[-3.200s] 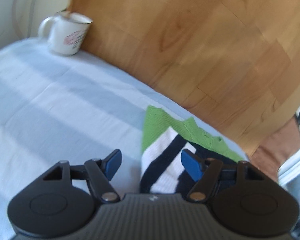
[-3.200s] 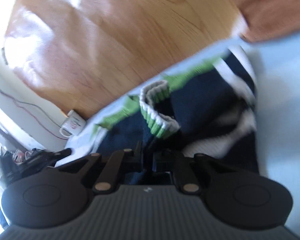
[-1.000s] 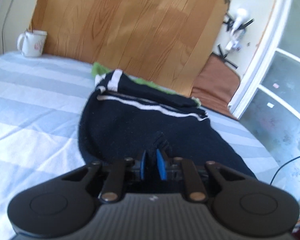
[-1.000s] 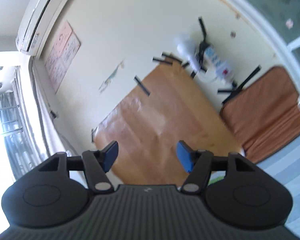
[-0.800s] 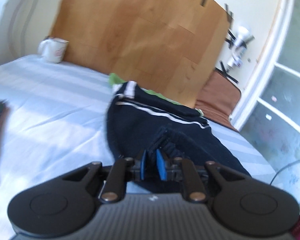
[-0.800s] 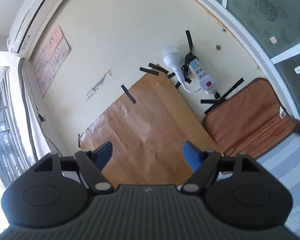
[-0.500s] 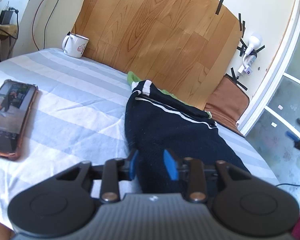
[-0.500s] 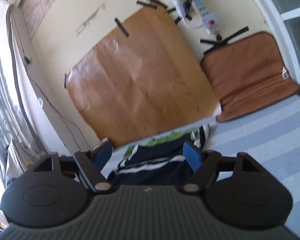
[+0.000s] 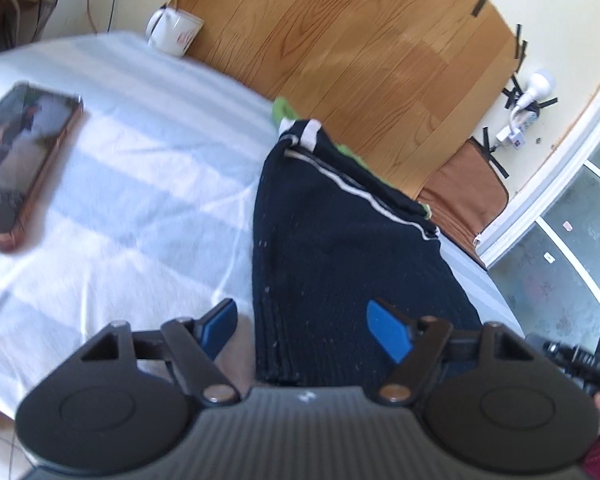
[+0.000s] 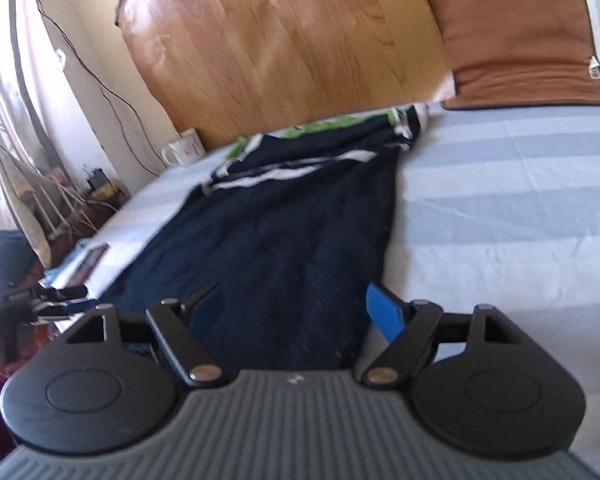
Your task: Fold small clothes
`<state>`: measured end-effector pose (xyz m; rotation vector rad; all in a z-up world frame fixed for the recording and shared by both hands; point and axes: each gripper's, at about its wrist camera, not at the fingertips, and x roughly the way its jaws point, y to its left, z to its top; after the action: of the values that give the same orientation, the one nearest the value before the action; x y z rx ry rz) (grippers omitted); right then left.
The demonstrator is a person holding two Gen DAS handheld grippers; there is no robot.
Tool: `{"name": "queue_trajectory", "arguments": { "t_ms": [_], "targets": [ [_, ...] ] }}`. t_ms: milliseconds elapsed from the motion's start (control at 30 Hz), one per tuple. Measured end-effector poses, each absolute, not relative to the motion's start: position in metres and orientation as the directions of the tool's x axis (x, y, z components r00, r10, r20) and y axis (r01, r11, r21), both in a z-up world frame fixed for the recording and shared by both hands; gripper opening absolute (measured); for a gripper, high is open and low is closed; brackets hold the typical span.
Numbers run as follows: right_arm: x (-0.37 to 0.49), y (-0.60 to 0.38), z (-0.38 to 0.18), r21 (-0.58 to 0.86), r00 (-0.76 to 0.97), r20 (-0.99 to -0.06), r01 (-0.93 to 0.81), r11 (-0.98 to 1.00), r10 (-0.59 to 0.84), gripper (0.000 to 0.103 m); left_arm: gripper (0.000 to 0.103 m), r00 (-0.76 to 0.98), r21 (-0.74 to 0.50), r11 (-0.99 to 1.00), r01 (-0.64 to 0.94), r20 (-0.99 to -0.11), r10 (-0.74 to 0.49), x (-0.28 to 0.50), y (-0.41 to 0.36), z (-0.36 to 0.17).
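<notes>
— Two grippers in our hands, both over the near end of the dark sweater [image 9: 340, 248], right?

— Yes. We see the left gripper [image 9: 306, 330] with its jaws spread; they have just been opening, and the navy knit lies between the blue pads without either pad pressing on it. The hem edge runs just beside the left pad.

— And the right gripper [image 10: 296, 312]?

— We find it wide as well, poised over the near right corner of the same garment, nothing pinched. Its right pad [image 10: 386, 312] sits just at the cloth's edge; the other is dark against the fabric and hard to make out.

— Where does the sweater lie?

— We see it stretched lengthwise on the pale blue striped sheet [image 9: 140, 184], folded in from the sides, with white stripes and a green band [image 10: 320, 126] at the far end, near the wood-grain board [image 9: 340, 52] against the wall.

— What else do we share the bed with?

— A phone [image 9: 18, 164] to the left, well apart from the sweater, and a white mug [image 9: 174, 32] at the far corner beside the board. A brown cushion [image 10: 520, 40] leans at the head of the bed on the right.
</notes>
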<state>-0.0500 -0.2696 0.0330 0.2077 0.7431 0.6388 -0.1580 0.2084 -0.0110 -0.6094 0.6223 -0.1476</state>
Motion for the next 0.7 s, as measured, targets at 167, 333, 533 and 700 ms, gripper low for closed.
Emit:
{"name": "queue_trajectory", "arguments": {
  "t_ms": [167, 333, 533, 700],
  "targets": [
    [-0.051, -0.284, 0.025, 0.411, 0.572, -0.571, -0.421, 0.809, 0.588, 0.081, 0.023, 0.779, -0.521, 0.851, -0.066, -0.560, -0.282, -0.154, 0.198, -0.012],
    [-0.054, -0.297, 0.022, 0.430, 0.576, -0.570, -0.399, 0.810, 0.587, 0.081, 0.010, 0.762, -0.485, 0.872, -0.065, -0.588, -0.271, -0.160, 0.201, -0.010],
    [-0.054, -0.301, 0.011, 0.487, 0.517, -0.593, -0.382, 0.786, 0.618, 0.081, 0.045, 0.766, -0.535, 0.842, -0.073, -0.571, -0.297, -0.160, 0.206, -0.006],
    [-0.069, -0.291, 0.004, 0.523, 0.441, -0.588, -0.432, 0.735, 0.678, 0.063, 0.041, 0.756, -0.539, 0.841, -0.046, -0.570, -0.323, -0.153, 0.198, -0.007]
  ]
}}
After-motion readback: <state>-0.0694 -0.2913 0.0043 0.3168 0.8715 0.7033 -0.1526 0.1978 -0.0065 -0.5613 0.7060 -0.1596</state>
